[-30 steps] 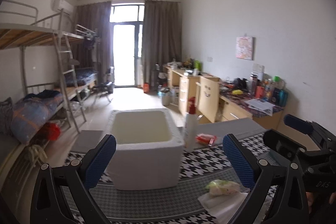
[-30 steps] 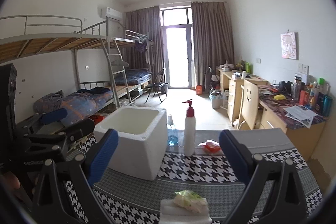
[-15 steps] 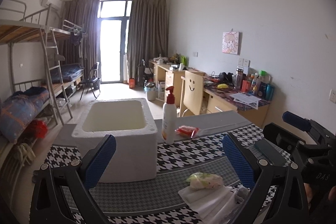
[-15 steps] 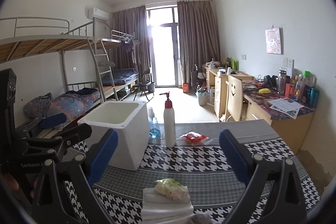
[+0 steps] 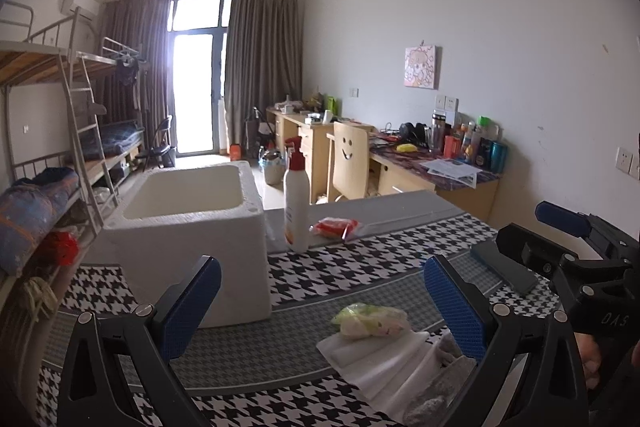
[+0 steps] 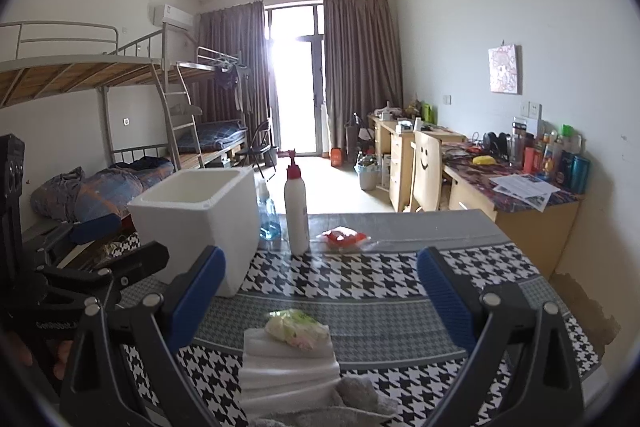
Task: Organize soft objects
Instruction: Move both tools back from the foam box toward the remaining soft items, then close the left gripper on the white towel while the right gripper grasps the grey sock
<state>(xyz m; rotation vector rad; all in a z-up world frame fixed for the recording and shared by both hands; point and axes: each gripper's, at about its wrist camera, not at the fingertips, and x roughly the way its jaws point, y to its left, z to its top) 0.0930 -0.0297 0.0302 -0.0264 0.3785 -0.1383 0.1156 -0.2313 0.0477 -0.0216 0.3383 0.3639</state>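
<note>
A white foam box point(image 5: 188, 223) point(image 6: 196, 211) stands open-topped on the houndstooth tablecloth point(image 5: 360, 267), back left. Near the front edge lies a stack of white foam sheets point(image 5: 384, 359) point(image 6: 288, 363) with a green-white soft packet point(image 5: 372, 319) point(image 6: 298, 325) on top and a grey cloth point(image 6: 356, 399) at the near end. My left gripper point(image 5: 320, 303) hovers open, the stack to its lower right. My right gripper point(image 6: 322, 295) hangs open just above and behind the packet, empty. The right gripper also shows at the right edge of the left wrist view point(image 5: 576, 263).
A white pump bottle with a red top point(image 5: 296, 203) point(image 6: 296, 203) and a red packet point(image 5: 336, 229) point(image 6: 344, 237) sit mid-table. A blue spray bottle point(image 6: 269, 215) stands behind the box. A dark flat object point(image 5: 504, 267) lies right. Bunk beds stand left, desks right.
Both views have pulled back and tilted down: the foam stack and packet now sit higher and nearer between the fingers, and the grey cloth has come into sight. Both grippers stayed open.
</note>
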